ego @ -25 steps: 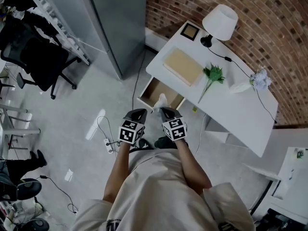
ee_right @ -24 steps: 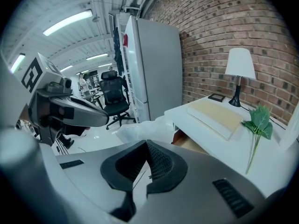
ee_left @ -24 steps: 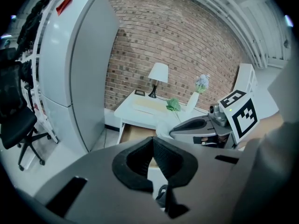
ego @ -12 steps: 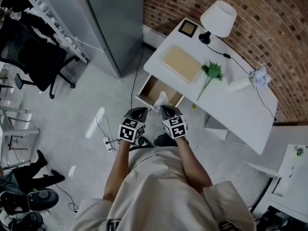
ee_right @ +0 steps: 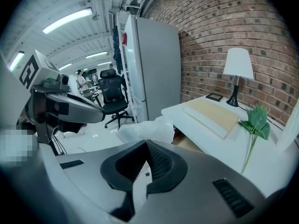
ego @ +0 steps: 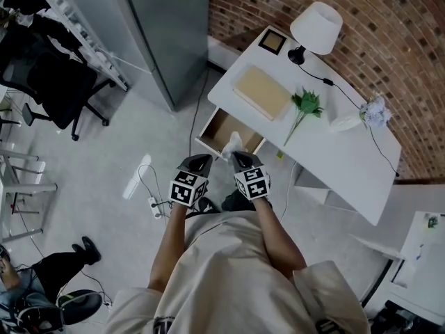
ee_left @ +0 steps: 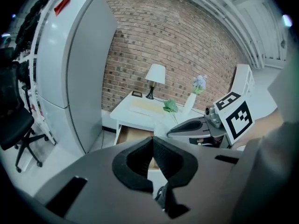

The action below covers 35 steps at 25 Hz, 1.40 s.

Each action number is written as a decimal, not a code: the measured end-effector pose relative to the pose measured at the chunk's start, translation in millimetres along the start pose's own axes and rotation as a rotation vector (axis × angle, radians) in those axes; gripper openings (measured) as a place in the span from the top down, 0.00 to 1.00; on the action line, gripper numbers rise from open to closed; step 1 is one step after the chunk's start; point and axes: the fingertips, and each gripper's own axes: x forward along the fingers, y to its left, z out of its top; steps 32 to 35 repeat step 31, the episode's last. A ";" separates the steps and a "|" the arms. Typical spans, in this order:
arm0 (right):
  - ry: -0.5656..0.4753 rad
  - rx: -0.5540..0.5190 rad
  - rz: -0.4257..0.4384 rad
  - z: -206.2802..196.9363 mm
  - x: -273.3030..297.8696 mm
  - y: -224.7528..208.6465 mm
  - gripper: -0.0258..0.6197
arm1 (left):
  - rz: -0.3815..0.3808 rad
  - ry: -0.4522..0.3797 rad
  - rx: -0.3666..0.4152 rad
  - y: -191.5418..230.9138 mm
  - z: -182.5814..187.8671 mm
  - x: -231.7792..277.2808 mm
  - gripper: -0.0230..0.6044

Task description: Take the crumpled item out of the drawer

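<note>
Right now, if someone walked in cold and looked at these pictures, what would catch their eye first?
Most likely the crumpled white item pinched in the shut right gripper, right over the front of the open drawer under the white desk. Next, the red brick wall behind the desk and the white-shaded lamp at its far corner. The left gripper sits shut and empty beside the right one.

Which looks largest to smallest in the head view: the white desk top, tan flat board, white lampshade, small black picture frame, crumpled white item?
1. white desk top
2. tan flat board
3. white lampshade
4. small black picture frame and crumpled white item look about alike, so I leave them tied.
</note>
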 end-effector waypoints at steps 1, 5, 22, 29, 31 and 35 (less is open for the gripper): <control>0.000 -0.001 0.001 0.0 0.4 0.4 0.92 | 0.002 0.000 -0.001 0.5 -0.3 -0.9 0.94; -0.003 -0.007 0.006 0.9 1.6 1.2 0.92 | 0.010 -0.005 0.000 0.8 -0.4 -3.1 0.94; 0.012 -0.024 0.009 -0.6 0.8 5.8 0.92 | 0.000 -0.013 0.007 -3.0 -0.6 -5.7 0.94; 0.001 -0.027 0.010 3.8 3.5 12.4 0.92 | -0.007 -0.010 0.004 1.2 -4.0 -12.2 0.94; 0.000 -0.027 0.016 4.8 4.0 14.6 0.92 | -0.007 -0.009 0.002 2.7 -4.2 -13.7 0.94; 0.000 -0.027 0.016 4.8 4.0 14.6 0.92 | -0.007 -0.009 0.002 2.7 -4.2 -13.7 0.94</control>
